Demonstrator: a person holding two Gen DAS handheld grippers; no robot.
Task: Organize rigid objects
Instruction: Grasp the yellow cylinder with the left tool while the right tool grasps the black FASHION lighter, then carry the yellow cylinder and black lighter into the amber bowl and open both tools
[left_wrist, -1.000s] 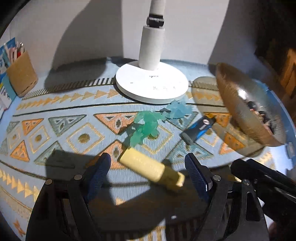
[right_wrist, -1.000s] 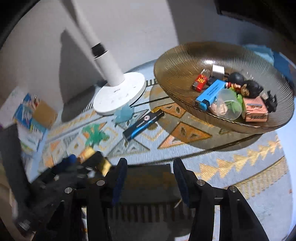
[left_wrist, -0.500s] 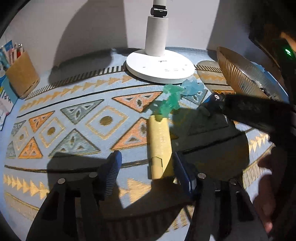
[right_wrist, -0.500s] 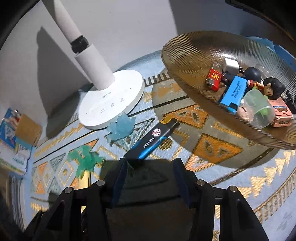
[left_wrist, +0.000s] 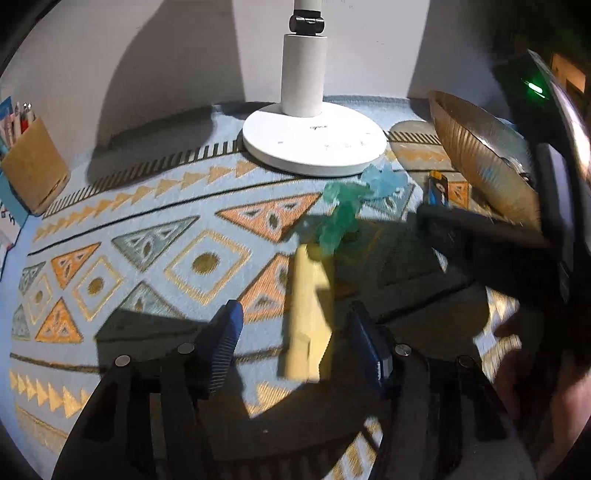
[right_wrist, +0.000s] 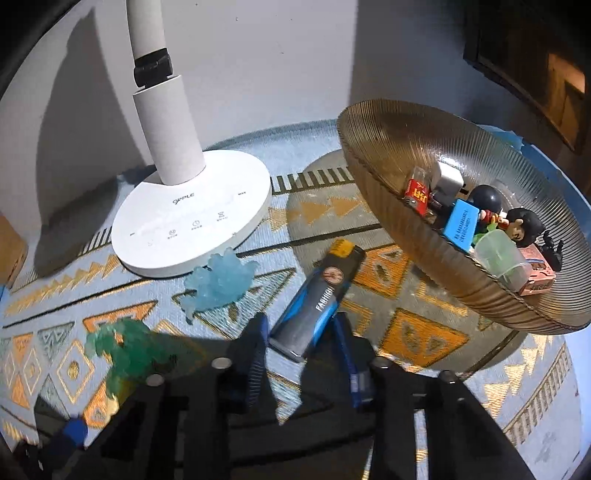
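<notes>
The blue-and-black lighter (right_wrist: 320, 301), marked FASHION, lay ahead of the right gripper (right_wrist: 301, 341) half a second ago; now its near end sits between the two fingers, whose jaws are closing on it, the right pad at its edge, the left a sliver off. It lies flat on the patterned mat (right_wrist: 424, 332), just beside the amber glass bowl (right_wrist: 388, 147) of small items. The yellow block (left_wrist: 309, 314) has kept its place, lengthwise between the half-open fingers of the left gripper (left_wrist: 301, 341), touching neither, its far end under the green figure (left_wrist: 341, 218). Both grippers tilt steeply down; a hand (left_wrist: 517, 369) shows blurred at right.
</notes>
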